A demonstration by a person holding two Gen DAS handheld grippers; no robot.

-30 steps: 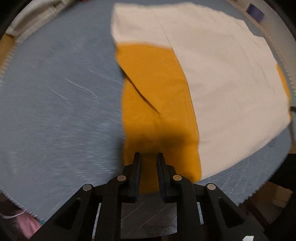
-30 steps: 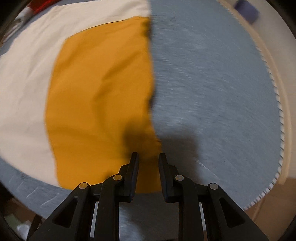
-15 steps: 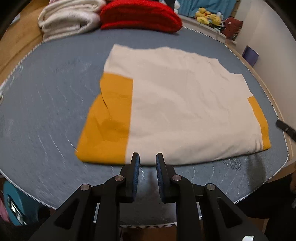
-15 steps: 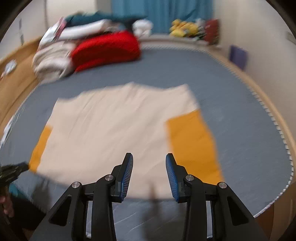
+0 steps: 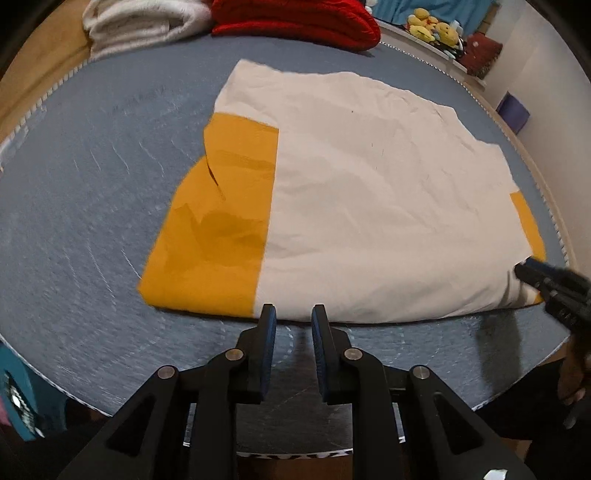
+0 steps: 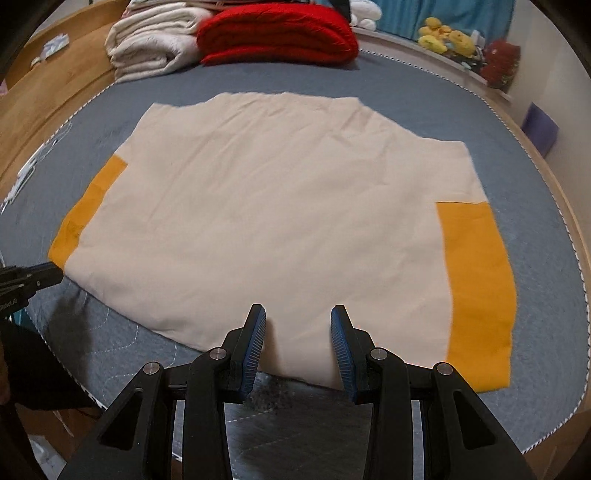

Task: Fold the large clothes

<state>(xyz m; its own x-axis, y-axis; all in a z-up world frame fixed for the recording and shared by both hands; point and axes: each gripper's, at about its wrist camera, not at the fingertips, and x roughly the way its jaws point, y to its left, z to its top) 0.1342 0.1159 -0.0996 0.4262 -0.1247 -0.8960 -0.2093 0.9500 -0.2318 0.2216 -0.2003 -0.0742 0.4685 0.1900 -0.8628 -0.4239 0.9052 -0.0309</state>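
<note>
1. The left gripper [image 5: 290,316] hangs over the near hem of the garment [image 5: 369,206]; its jaws are opening, a narrow gap between them, nothing in it.
2. The right gripper [image 6: 298,317] hovers above the same near edge, fingers spread, pinching nothing.
3. The cream garment with orange sleeves [image 6: 476,288] lies flat on the grey mattress [image 5: 92,177], both sleeves folded in along the sides.
4. Beyond it, at the far edge, a folded white blanket [image 6: 155,40] sits touching a red blanket [image 6: 277,33].
5. Farthest back, yellow plush toys [image 6: 447,38] line a ledge by a blue curtain [image 6: 436,14].
</note>
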